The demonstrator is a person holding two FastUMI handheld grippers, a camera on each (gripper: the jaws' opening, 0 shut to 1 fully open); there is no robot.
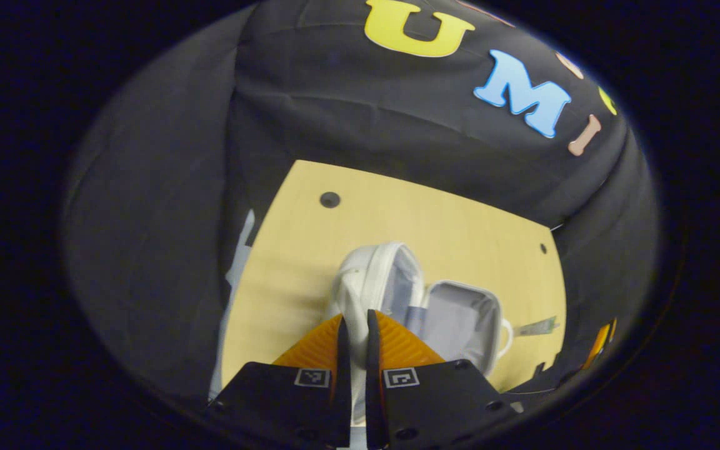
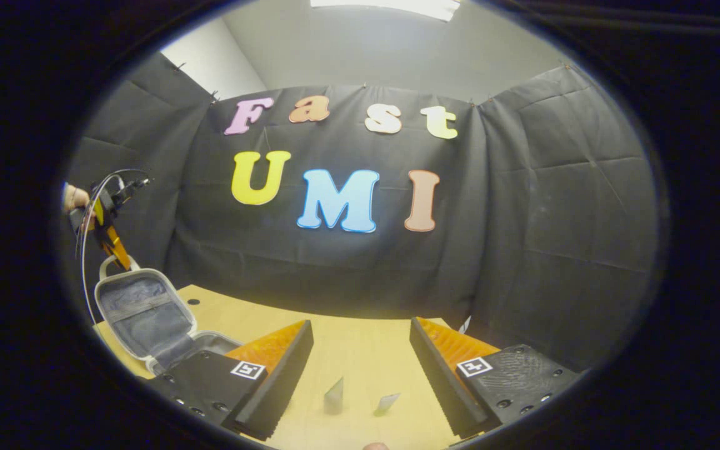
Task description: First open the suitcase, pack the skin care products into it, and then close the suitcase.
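White hard-shell suitcase (image 1: pixel 391 294) lies open on the pale wooden tabletop (image 1: pixel 310 250), its lid (image 2: pixel 141 309) raised and tilted. The left gripper (image 1: pixel 354 331) has its fingers clenched on the lid's white rim, holding it up. In the right gripper view that gripper (image 2: pixel 110 240) shows above the lid's handle, with a hand (image 2: pixel 75 199) behind it.

Grey fabric lines both halves. No skin care products can be made out inside, though part of the base is hidden.

Two small tubes (image 2: pixel 360 397) stand on the tabletop in front of the right gripper (image 2: pixel 360 356), whose fingers are spread wide and hold nothing. Another tube (image 1: pixel 535 325) lies just beside the suitcase.

Risks, as I judge them: the narrow rim could slip from the pinch and the lid drop, and the light upright tubes could topple if a finger nudges them.
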